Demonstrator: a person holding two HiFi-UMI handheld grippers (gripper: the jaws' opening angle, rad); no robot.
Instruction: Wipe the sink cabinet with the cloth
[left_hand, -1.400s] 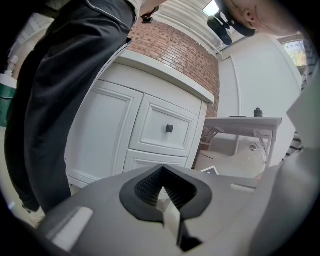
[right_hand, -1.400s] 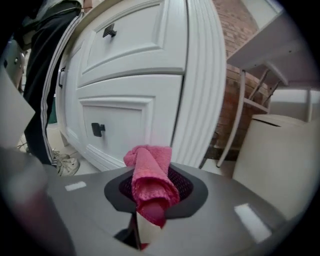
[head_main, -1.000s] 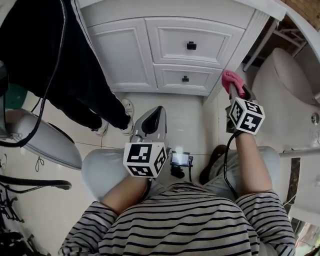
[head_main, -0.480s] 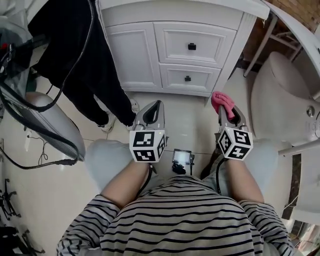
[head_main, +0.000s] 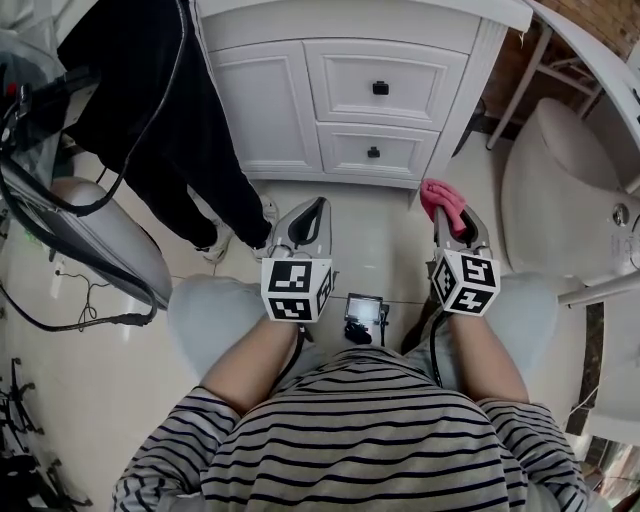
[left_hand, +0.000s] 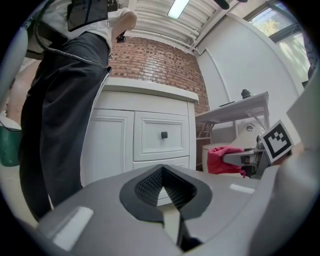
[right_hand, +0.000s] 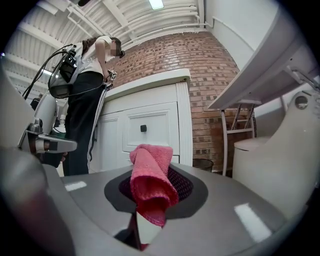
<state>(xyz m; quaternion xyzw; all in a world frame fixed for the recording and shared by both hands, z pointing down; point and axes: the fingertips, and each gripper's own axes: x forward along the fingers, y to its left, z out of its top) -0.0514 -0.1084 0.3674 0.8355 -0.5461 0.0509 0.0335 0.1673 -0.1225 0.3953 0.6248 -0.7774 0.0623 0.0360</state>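
Pink cloth (right_hand: 149, 180) sits pinched in the right gripper (head_main: 450, 214), whose jaws are closed on its folded middle so that a soft wad sticks out in front as the wiping pad. It is held low over the floor (head_main: 370, 230), near the right corner of the white sink cabinet (head_main: 340, 90) but not touching it, so wiping seems not under way. The left gripper (head_main: 311, 212) hangs alongside, jaws together on nothing, probably just kept clear

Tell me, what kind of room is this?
Probably a bathroom, though the bare brick wall hints at a mock-up. There is a white sink cabinet with drawers, and what looks like a toilet beside it. The right gripper holds a pink cloth.
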